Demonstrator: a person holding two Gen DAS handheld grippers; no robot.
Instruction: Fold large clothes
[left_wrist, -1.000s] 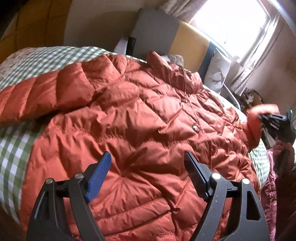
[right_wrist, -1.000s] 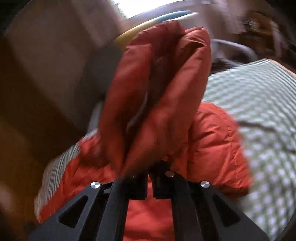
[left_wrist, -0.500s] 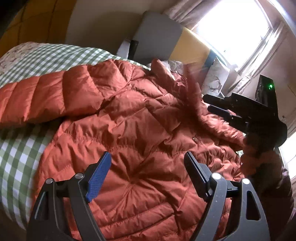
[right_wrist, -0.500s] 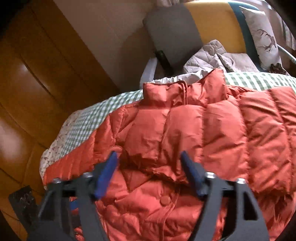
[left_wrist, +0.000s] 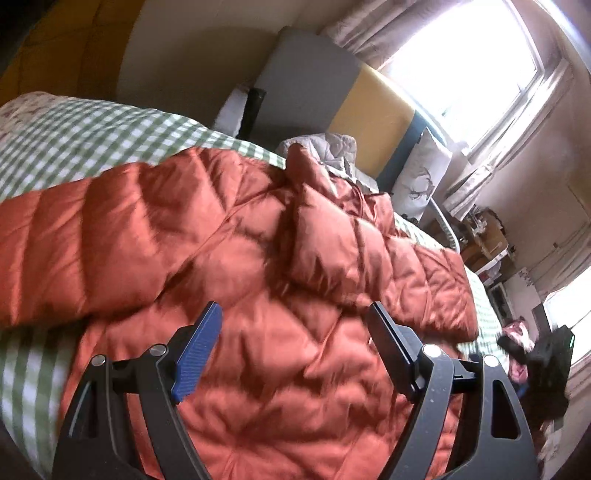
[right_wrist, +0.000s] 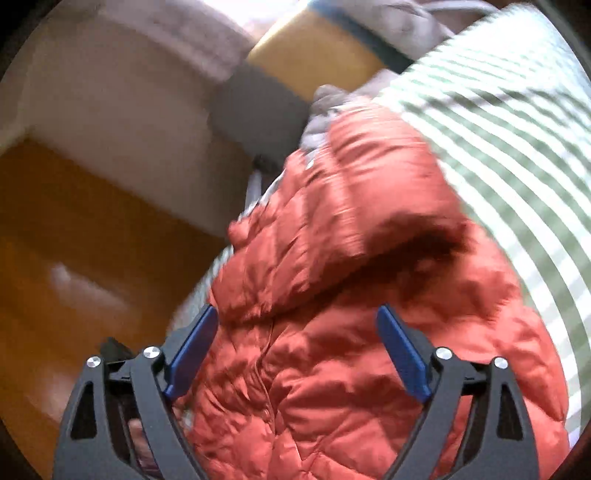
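A green-and-white checked bedspread (left_wrist: 110, 129) carries the puffy, quilted rust-orange down jacket (left_wrist: 258, 350), one sleeve folded across; your left gripper (left_wrist: 291, 332) and right gripper (right_wrist: 295, 336) gape empty above it.

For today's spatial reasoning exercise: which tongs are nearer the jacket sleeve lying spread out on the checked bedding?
Left. The left tongs hover open over the jacket, just beside that sleeve; the right tongs are away at the jacket's opposite side.
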